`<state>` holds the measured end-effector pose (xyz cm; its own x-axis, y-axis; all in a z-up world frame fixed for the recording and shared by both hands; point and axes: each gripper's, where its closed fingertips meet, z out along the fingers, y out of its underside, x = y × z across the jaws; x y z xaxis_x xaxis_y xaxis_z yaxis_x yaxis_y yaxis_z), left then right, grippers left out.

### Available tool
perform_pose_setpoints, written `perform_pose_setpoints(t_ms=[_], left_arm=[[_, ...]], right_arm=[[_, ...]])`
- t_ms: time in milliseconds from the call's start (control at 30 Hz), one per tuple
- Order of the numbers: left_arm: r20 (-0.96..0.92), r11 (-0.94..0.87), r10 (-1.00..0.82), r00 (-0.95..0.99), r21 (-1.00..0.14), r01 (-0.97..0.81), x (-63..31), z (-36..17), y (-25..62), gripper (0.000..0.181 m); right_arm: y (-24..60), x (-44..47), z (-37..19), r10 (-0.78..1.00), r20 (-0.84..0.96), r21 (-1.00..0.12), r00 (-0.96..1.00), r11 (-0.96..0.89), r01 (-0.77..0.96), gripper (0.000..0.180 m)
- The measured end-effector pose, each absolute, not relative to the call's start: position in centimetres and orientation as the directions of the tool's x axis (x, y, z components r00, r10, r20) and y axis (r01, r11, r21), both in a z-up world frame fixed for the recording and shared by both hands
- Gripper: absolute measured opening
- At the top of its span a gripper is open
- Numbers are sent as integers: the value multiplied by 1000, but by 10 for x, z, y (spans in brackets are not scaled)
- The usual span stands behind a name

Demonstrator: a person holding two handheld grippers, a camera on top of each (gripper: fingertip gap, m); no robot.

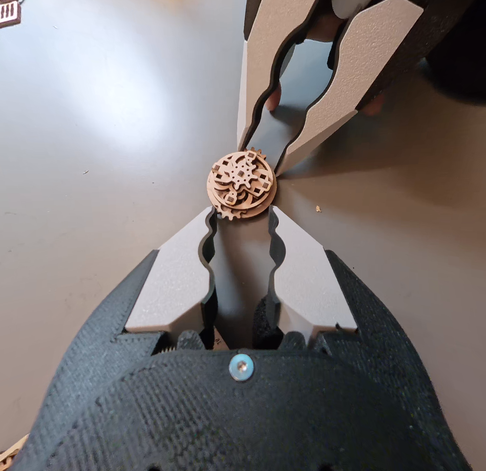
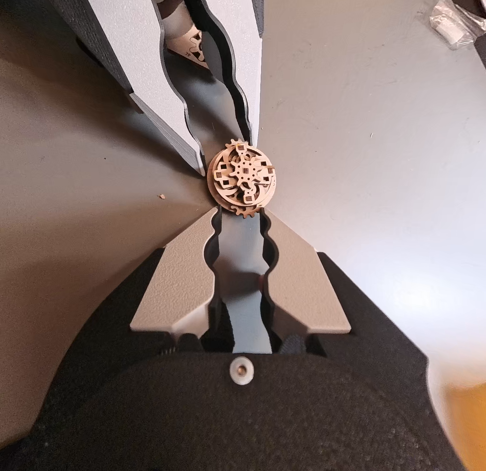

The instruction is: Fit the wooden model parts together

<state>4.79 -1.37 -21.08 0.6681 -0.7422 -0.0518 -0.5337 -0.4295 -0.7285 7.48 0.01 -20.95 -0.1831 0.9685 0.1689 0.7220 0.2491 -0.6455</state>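
Observation:
A round wooden gear assembly (image 1: 241, 184), a disc with a star-shaped cog on top and small gear teeth at its rim, lies on the grey table (image 1: 105, 116). My left gripper (image 1: 241, 209) comes from the near side, its two tips closed against the disc's near edge. My right gripper (image 1: 260, 161) comes from the far side and pinches the opposite edge. In the right wrist view the assembly (image 2: 242, 178) sits between my right gripper (image 2: 240, 209) below and my left gripper (image 2: 226, 158) above.
A dark laser-cut part (image 1: 8, 9) lies at the far left table edge. A light wooden sheet (image 2: 196, 48) shows behind the left gripper's fingers. A clear plastic bag (image 2: 457, 19) lies at the upper right. A wood crumb (image 1: 318, 208) lies beside the assembly. The tips of both grippers are at nearly the same place.

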Motion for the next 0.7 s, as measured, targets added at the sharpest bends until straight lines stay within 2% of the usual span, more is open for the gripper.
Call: perform_pose_setpoints(t_ms=[233,533,633,700], left_arm=[[-87,-428,-730,678,-715,-553,47,-210,-14,37],[21,-477,-718,695,-742,-470,47,-212,-14,38],[6,-469,-716,698,-745,-474,47,-212,-12,46],[-5,-465,-712,702,-746,-477,46,-211,-11,51]], right_arm=[[1,75,-210,973,164,-637,-161,229,736,26],[0,75,-210,977,152,-637,-148,212,741,25],[0,75,-209,976,155,-644,-152,216,734,16],[-1,75,-209,973,160,-641,-164,229,732,16]])
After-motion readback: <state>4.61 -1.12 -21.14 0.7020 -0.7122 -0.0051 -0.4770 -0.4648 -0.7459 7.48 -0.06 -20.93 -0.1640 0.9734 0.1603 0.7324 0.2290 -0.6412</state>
